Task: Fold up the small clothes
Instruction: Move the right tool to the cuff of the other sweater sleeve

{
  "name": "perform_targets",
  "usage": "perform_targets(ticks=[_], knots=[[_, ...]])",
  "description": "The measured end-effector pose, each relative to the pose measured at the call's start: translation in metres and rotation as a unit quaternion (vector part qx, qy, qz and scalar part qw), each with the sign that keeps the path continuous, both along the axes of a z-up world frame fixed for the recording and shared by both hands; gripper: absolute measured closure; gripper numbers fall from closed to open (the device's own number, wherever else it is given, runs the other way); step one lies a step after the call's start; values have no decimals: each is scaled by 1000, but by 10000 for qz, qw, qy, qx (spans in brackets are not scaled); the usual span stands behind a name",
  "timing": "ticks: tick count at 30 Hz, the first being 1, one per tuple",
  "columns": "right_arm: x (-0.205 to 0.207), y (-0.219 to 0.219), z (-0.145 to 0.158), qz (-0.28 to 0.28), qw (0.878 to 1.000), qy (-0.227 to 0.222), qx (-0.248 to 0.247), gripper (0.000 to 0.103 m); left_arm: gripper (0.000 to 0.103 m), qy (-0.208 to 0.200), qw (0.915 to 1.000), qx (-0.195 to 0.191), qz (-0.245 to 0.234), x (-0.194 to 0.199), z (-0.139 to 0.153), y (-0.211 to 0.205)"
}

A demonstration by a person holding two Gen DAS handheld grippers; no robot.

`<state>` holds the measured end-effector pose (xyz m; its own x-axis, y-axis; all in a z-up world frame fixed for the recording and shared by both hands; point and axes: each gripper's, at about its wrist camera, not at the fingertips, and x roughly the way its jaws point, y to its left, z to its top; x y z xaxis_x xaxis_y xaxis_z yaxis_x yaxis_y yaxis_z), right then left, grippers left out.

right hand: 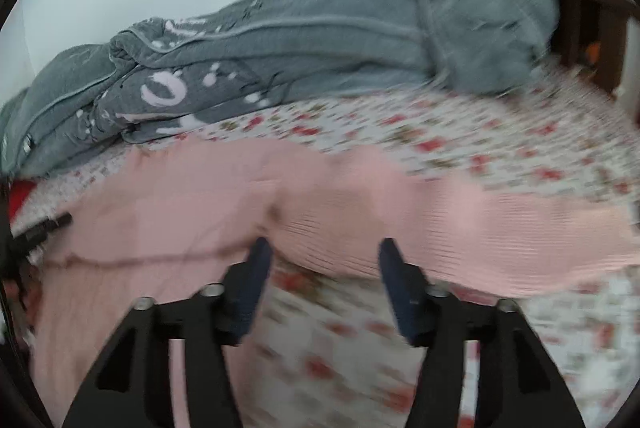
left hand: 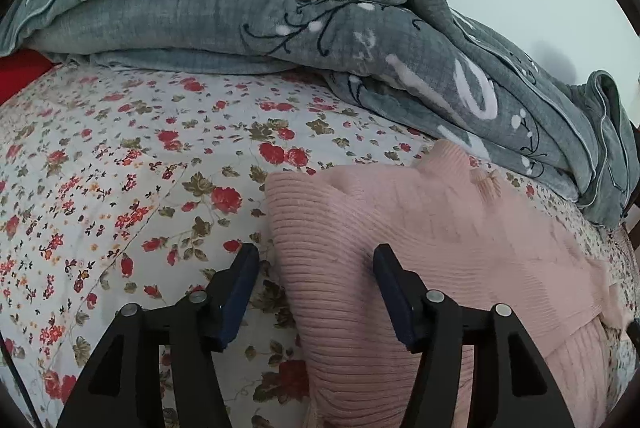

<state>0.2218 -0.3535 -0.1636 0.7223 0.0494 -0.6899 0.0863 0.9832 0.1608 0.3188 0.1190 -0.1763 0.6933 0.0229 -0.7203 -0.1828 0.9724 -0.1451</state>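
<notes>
We had both grippers, left (left hand: 316,260) and right (right hand: 324,254), spread wide, holding nothing. Sweater (left hand: 420,248) lay on bed (left hand: 120,167) near quilt (left hand: 280,27). We feared right's blurred sweep snagging one knit layer, dragging sweater crooked.

Both cams sit low and close over the bed (left hand: 120,155), looking forward between their own jaws. Left one faces the sweater's (left hand: 400,228) ribbed sleeve, right one its other sleeve. Both share the grey quilt (right hand: 280,43) along the far edge.
</notes>
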Motion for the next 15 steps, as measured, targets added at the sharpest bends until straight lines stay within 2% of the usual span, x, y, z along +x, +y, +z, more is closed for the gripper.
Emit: perform_targets(ticks=[1,5,9,11,13,15], knots=[[-12,-14,-1,-120,9999,-33,-90,34,45,0,10000,7,-1,-1,0,0],[-57,-89,-20,-816,9966,88,-90,32,43,59,10000,68,-5,0,-1,-1],[-77,-151,-42,-1294,9896,245,580,32,41,99,9997,233,-12,2,-1,-6],[-80,-166,-42,-1335,9881,104,756,32,40,95,9996,280,-16,2,-1,-7],[-76,-175,-41,-1511,9866,148,603,32,40,104,9995,305,-24,2,-1,-7],[-65,-189,-45,-1597,9841,273,727,32,40,124,9994,310,-34,3,-2,-7]])
